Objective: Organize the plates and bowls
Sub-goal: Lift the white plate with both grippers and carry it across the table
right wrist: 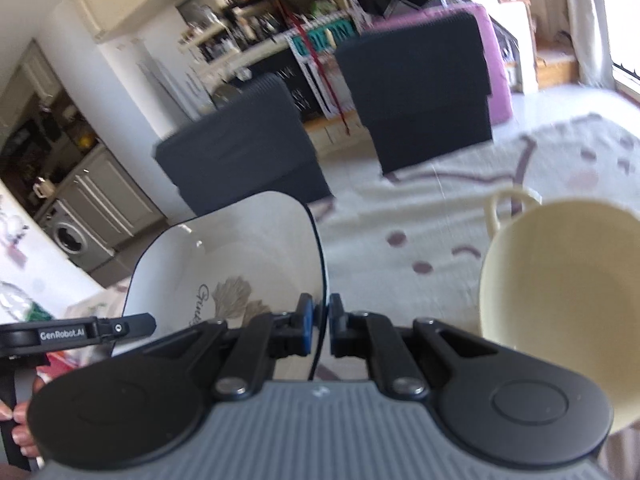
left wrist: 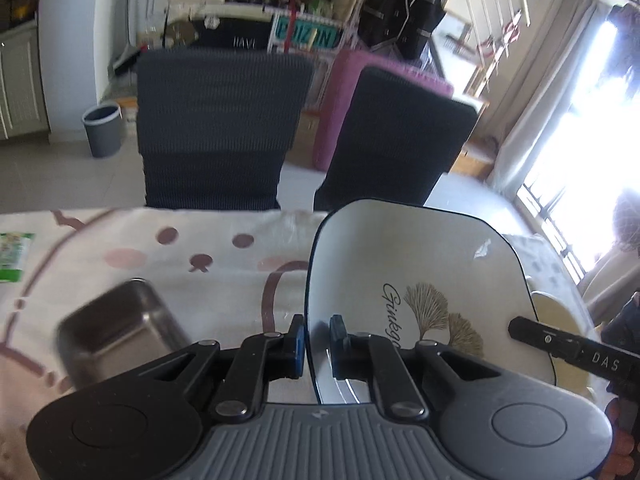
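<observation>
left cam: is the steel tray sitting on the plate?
No: the steel tray rests on the tablecloth, apart from and left of the plate that the left gripper clamps by its rim.

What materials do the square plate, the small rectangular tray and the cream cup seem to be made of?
Square plate: probably glazed ceramic; glossy white surface, dark rim line, printed leaf motif and lettering.
Rectangular tray: likely stainless steel; grey, brushed sheen with dull reflections.
Cream cup: matte, uniform cream; plastic or unglazed-looking ceramic, the picture cannot settle which.
</observation>
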Demonstrator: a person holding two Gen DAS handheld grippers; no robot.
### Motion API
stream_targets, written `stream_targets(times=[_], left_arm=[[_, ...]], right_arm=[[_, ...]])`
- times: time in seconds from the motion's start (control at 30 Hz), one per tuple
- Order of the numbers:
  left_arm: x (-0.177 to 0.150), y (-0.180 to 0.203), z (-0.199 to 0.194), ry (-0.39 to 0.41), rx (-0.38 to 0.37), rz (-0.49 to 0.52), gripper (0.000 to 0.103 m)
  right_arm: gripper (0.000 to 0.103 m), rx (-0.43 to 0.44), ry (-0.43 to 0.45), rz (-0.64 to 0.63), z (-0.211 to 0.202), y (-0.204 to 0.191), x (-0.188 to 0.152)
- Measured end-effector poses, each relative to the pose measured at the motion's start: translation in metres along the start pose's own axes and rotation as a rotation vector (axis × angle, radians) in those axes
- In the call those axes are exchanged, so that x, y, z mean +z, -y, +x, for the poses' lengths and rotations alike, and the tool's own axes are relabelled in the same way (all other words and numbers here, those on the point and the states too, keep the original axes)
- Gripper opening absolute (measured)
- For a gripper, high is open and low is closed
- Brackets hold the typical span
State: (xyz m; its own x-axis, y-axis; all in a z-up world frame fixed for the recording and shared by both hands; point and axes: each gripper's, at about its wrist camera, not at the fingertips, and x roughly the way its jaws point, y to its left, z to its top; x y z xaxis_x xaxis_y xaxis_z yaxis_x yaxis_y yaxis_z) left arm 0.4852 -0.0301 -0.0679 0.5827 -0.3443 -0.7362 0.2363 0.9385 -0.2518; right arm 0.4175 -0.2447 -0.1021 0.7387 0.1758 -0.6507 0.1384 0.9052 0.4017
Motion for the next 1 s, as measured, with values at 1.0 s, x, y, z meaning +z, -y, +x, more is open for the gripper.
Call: stream_targets(times=[1.0], left_arm=[[-0.210, -0.011, -0.204, 0.009, 0.034, -0.213, 0.011]], right_arm=[[0.008, 0.057, -0.076, -0.053, -0.161, -0.044, -0.115]])
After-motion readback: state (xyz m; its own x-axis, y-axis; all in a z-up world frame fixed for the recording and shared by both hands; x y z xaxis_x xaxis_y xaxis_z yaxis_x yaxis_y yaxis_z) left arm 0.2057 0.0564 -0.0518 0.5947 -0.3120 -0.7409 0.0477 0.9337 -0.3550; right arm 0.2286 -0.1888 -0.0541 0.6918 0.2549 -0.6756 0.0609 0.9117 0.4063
